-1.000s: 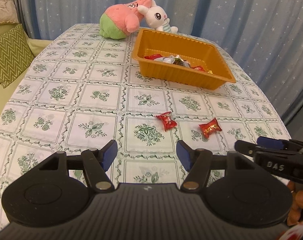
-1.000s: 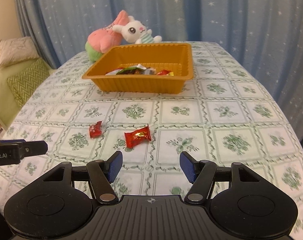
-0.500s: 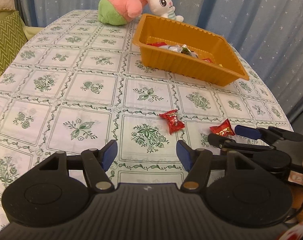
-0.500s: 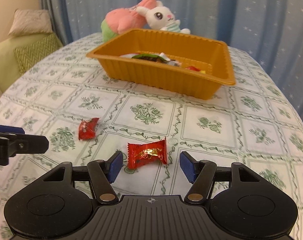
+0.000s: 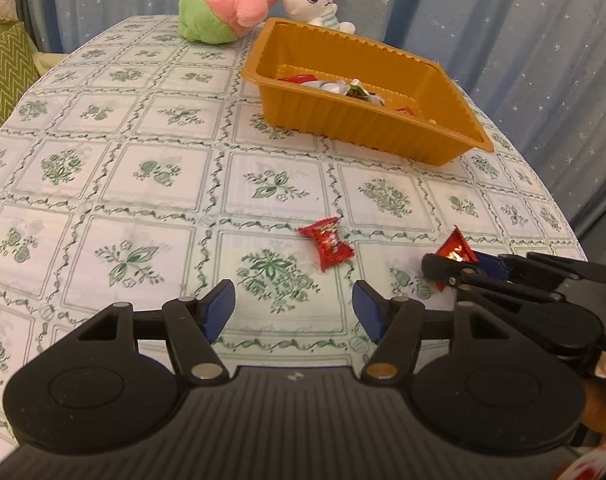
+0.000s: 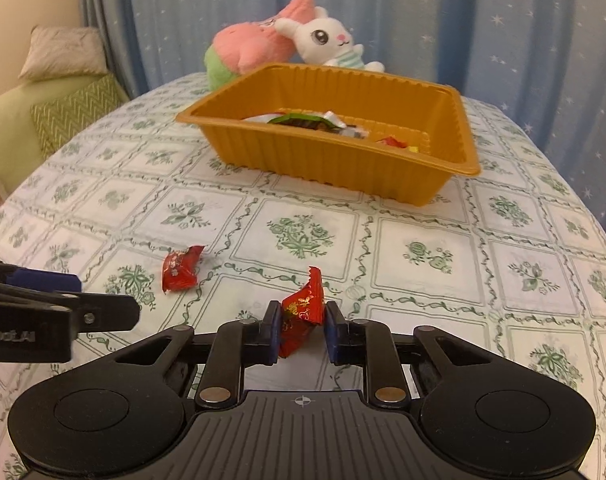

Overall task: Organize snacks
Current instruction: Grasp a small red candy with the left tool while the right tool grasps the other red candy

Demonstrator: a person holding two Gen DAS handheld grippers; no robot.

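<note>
While your right gripper pinches one red candy, the orange tray lies well beyond it, straight ahead. Your left gripper, jaws apart and empty, sits nearer the loose candy, whose long axis slants toward the tray. The tray's near wall hides part of its contents.
</note>
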